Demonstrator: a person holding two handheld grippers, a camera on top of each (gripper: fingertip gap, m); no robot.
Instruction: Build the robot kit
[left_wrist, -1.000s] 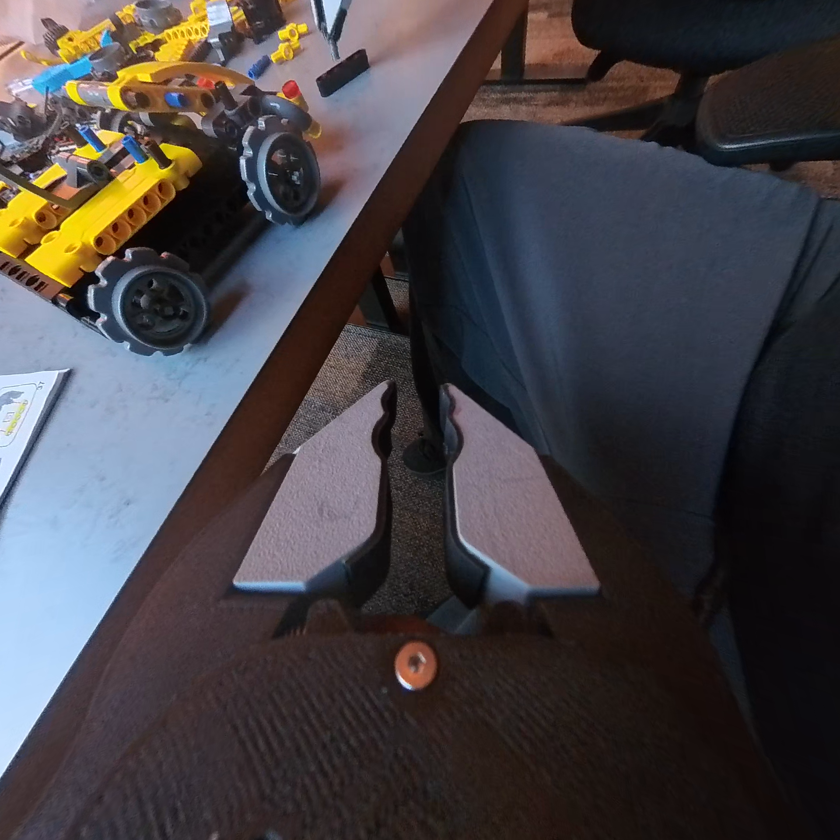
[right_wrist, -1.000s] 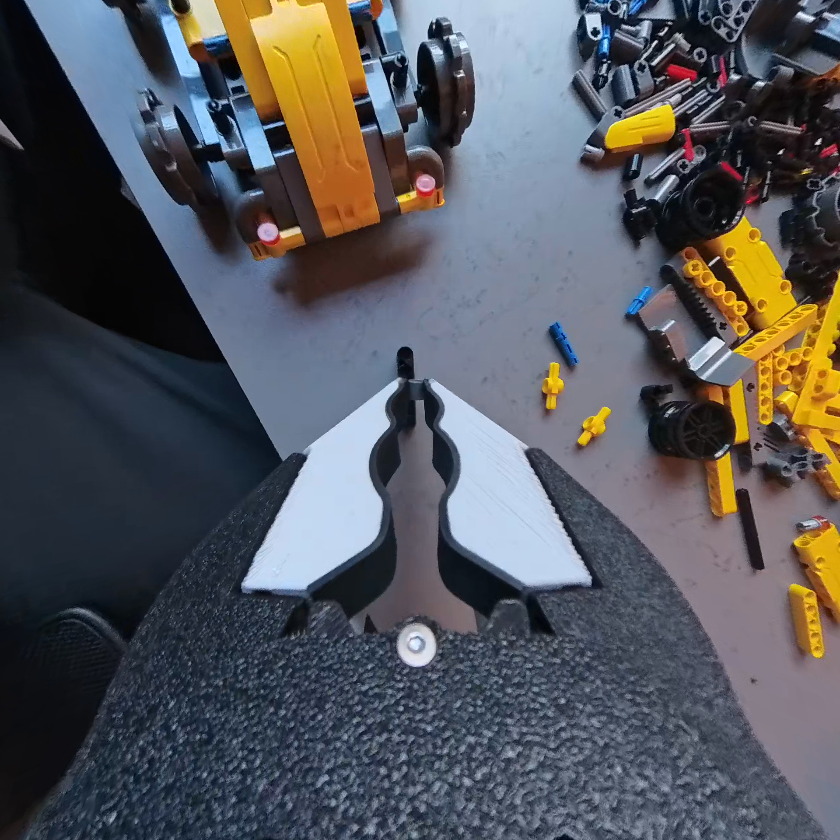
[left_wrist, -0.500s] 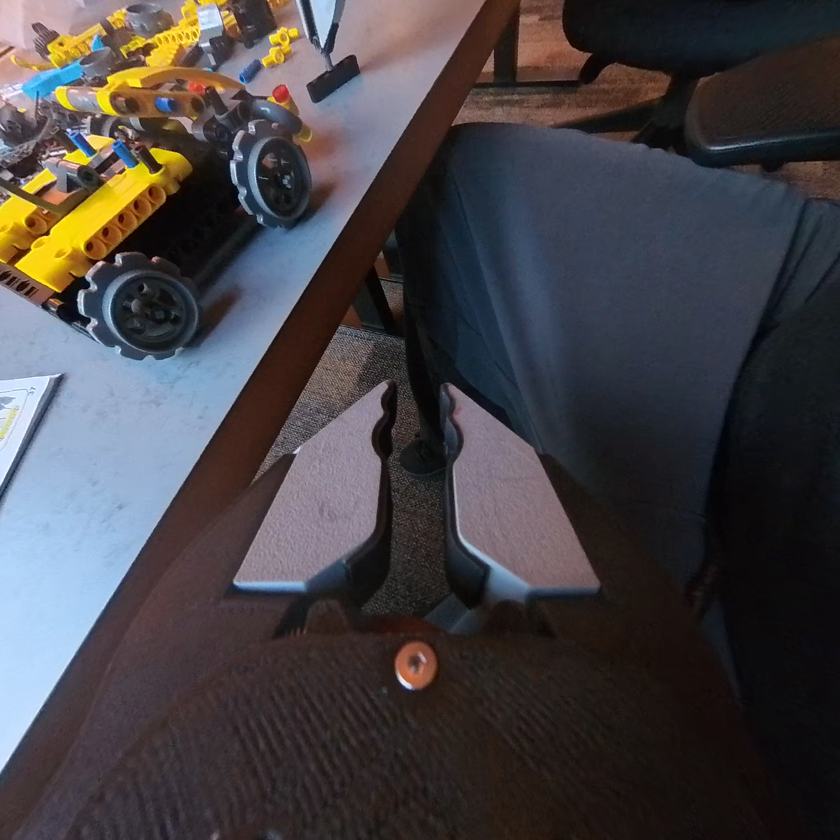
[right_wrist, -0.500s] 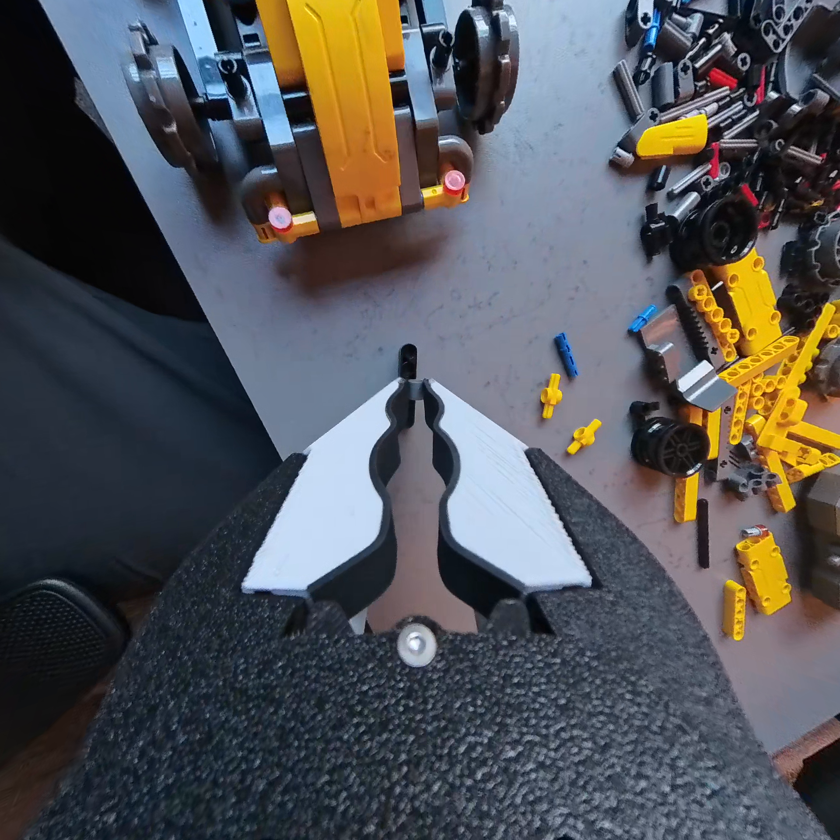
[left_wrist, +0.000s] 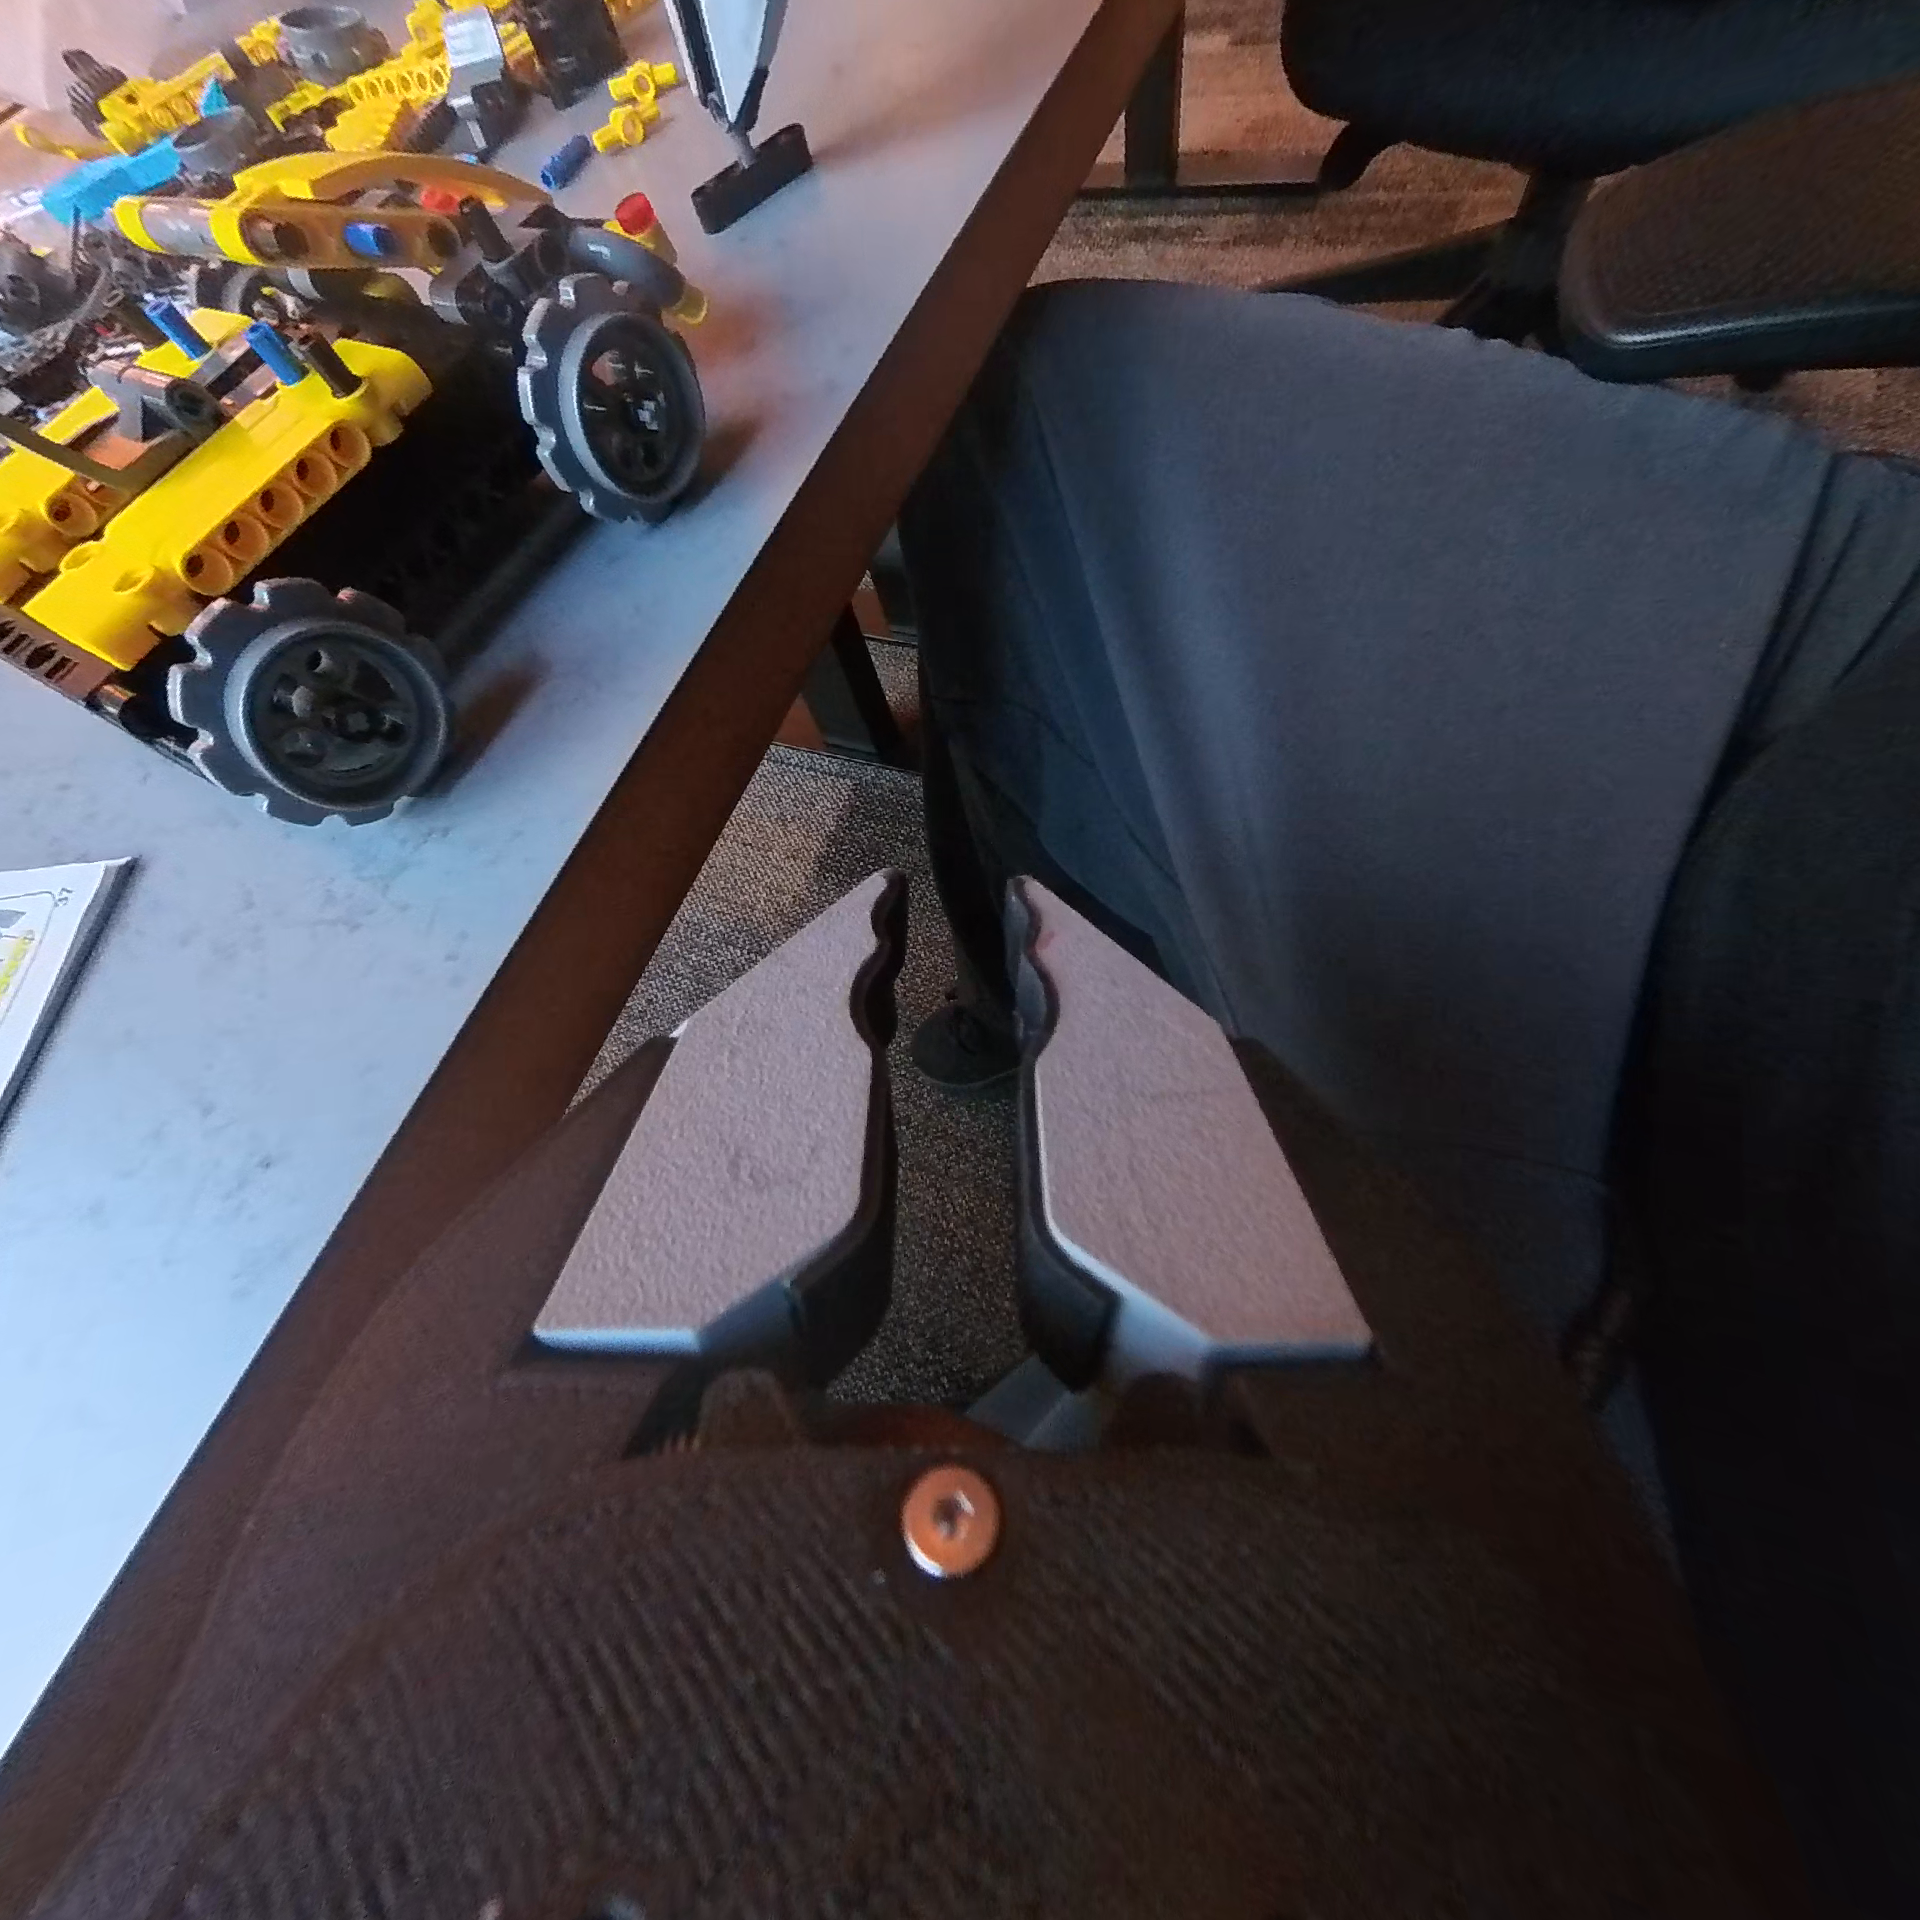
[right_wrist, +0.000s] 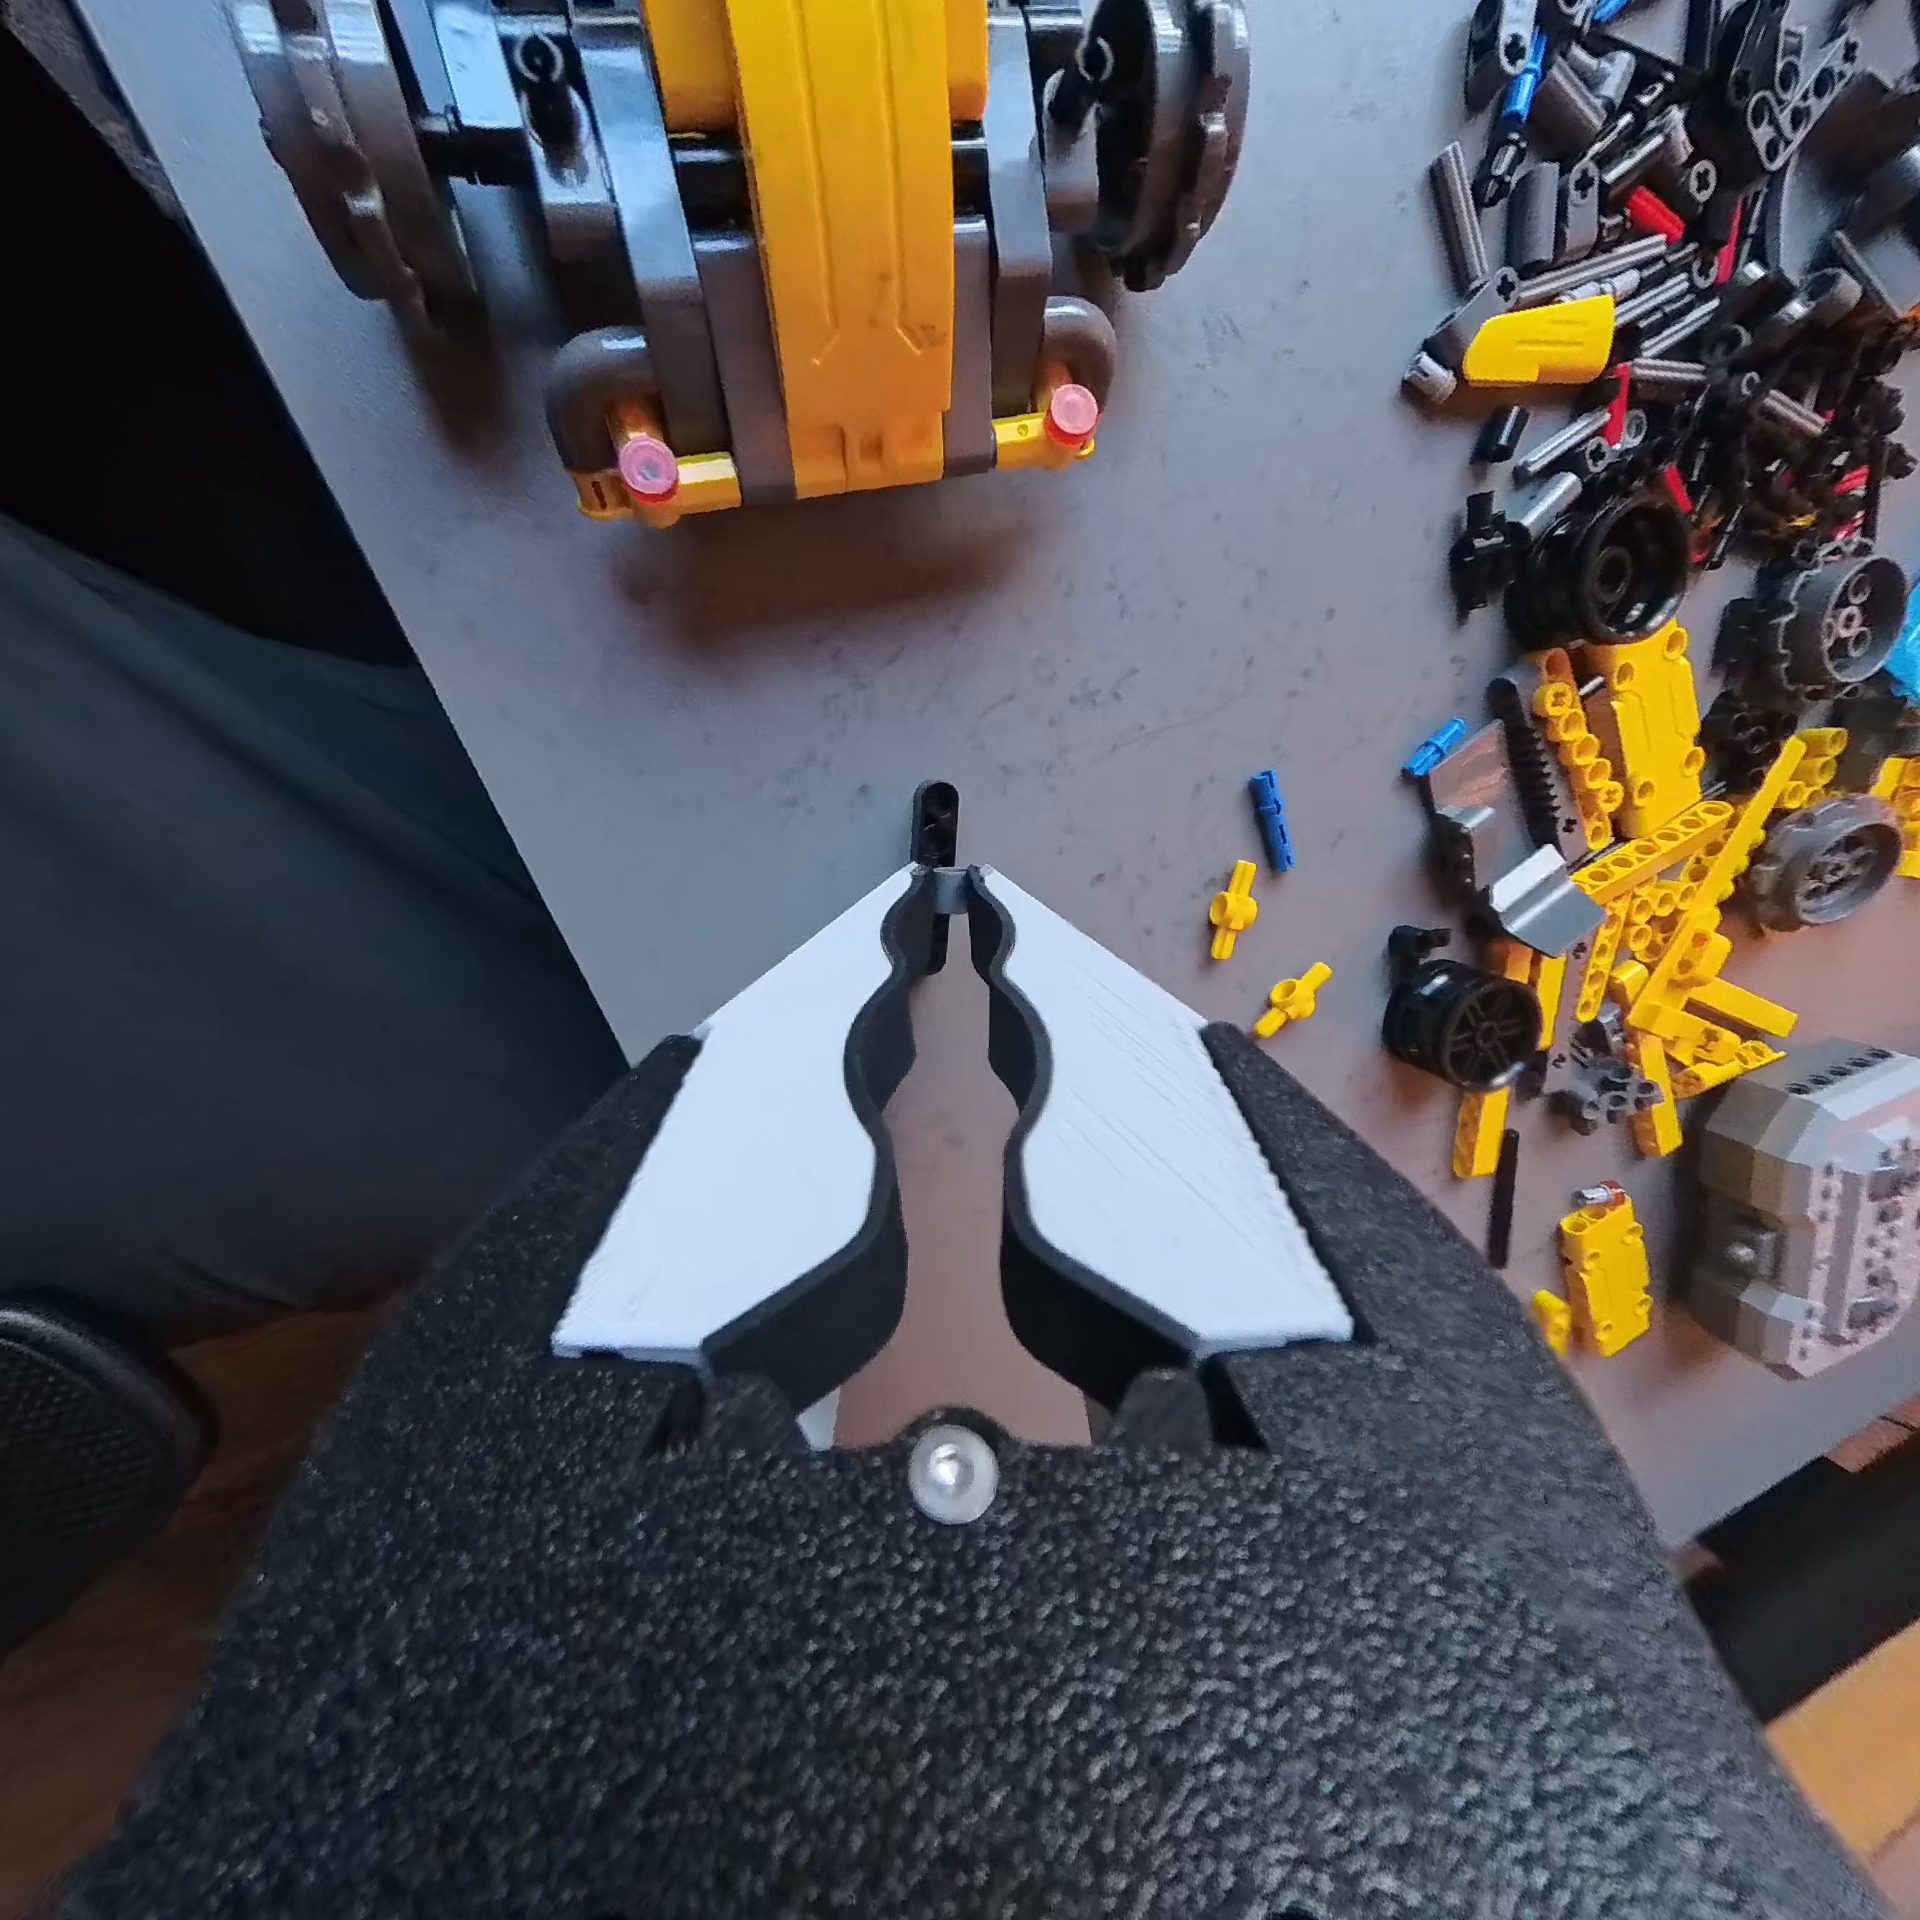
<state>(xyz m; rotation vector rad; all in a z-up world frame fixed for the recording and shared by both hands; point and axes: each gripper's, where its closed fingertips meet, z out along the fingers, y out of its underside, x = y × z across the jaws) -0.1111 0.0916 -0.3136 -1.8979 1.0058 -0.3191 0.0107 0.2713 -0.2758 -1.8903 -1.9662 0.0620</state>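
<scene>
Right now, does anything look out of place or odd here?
Nothing looks damaged. The left gripper hangs open off the table, holding nothing; the right gripper pinches a black beam. Loose parts lie scattered.

Yellow brick vehicle (right_wrist: 831, 239) on grey tabletop (right_wrist: 831, 675), loose brick pile (right_wrist: 1683, 727) at right, booklet corner (left_wrist: 42, 966), office chair (left_wrist: 1714, 260) beyond

Right gripper (right_wrist: 943, 883): lower centre of right wrist view, fingers converging to tips at frame centre, narrow gap, tips pinching something small; also seen in top centre of left wrist view, pointing down. Left gripper (left_wrist: 956, 914): lower centre of left wrist view, fingers parted, nothing between them.
</scene>
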